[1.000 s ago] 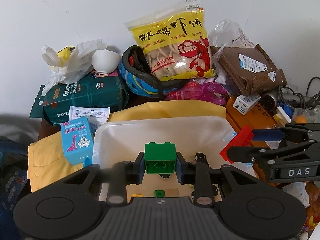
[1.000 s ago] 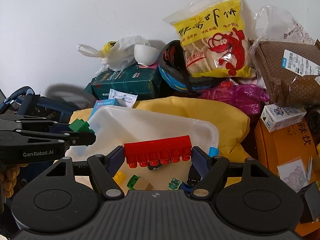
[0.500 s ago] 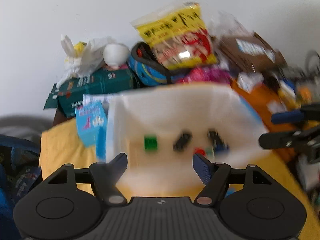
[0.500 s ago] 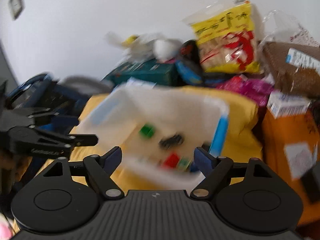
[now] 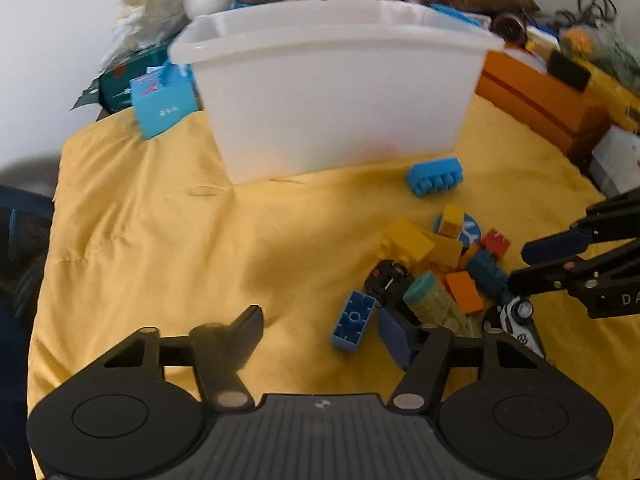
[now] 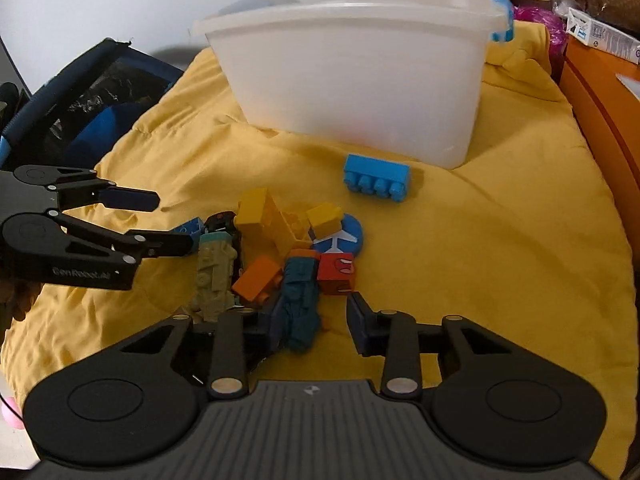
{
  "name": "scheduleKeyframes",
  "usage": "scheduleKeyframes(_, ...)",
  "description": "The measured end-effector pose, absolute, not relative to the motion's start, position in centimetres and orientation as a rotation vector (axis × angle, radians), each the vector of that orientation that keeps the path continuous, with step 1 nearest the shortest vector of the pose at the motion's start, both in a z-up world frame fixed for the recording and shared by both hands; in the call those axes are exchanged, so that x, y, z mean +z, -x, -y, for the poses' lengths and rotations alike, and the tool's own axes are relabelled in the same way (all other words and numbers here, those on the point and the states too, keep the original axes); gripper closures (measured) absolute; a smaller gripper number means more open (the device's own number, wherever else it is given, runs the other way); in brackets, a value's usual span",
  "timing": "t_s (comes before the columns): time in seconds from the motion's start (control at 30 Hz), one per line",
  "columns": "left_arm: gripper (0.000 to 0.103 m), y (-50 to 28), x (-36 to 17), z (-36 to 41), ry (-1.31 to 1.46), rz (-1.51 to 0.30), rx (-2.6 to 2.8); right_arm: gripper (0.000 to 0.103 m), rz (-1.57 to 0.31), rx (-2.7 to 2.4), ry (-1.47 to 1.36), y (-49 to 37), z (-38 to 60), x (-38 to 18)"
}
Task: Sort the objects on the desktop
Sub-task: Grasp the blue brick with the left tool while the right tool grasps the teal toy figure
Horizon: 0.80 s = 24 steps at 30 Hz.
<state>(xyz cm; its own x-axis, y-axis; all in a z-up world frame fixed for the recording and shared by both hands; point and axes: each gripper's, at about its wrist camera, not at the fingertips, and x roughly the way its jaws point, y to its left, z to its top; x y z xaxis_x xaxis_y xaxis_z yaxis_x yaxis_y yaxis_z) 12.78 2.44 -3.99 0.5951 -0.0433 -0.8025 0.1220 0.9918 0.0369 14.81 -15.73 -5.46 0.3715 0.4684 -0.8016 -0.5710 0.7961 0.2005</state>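
Both grippers hang low over the yellow cloth (image 6: 500,240) with their fingers spread wide and nothing held. The right gripper (image 6: 312,320) straddles the near end of the toy pile: its left finger sits just beside a dark teal brick (image 6: 300,300), though whether it touches is hard to tell. The left gripper (image 5: 324,332) is over bare cloth, its right finger close to a small blue brick (image 5: 354,320) and a sand-coloured toy vehicle (image 6: 214,276). In the heap lie yellow bricks (image 6: 264,216), an orange brick (image 6: 258,278), a red block (image 6: 338,272) and a blue disc (image 6: 348,236) half hidden under them. A light-blue brick (image 6: 378,178) lies apart, just before the white tub (image 6: 360,72). The tub's inside is out of sight, and the clutter behind it is cut off.
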Motion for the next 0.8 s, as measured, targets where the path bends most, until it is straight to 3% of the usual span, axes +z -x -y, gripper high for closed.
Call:
scheduleKeyframes(0.17,0.042,-13.2,-4.8,-1.8,-0.100,-0.930,-0.111,0.062,-0.996,0.660,0.106,-14.9,15.1,-6.4)
scheduleKeyframes(0.3,0.067,-13.6,-5.8,-1.6,-0.094,-0.965,-0.149,0.060,-1.009,0.667,0.115,-15.2,14.5,-6.9)
scheduleKeyframes(0.37,0.072,-13.3,-5.8,-1.4,-0.113,-0.952,-0.152,0.065,-1.020,0.679,0.143,-15.2,14.2,-7.2)
scheduleKeyframes(0.43,0.083,-13.0,-5.7,-1.4,-0.111,-0.948,-0.159,0.069,-1.009,0.697,0.156,-15.0,14.3,-7.2)
scheduleKeyframes(0.53,0.086,-12.5,-5.3,-1.8,-0.083,-0.943,-0.159,0.080,-0.994,0.707,0.146,-14.7,15.3,-6.7)
scheduleKeyframes(0.8,0.086,-11.5,-2.5,-3.1,0.005,-0.867,-0.142,0.081,-0.944,0.703,0.119,-14.1,17.3,-4.5)
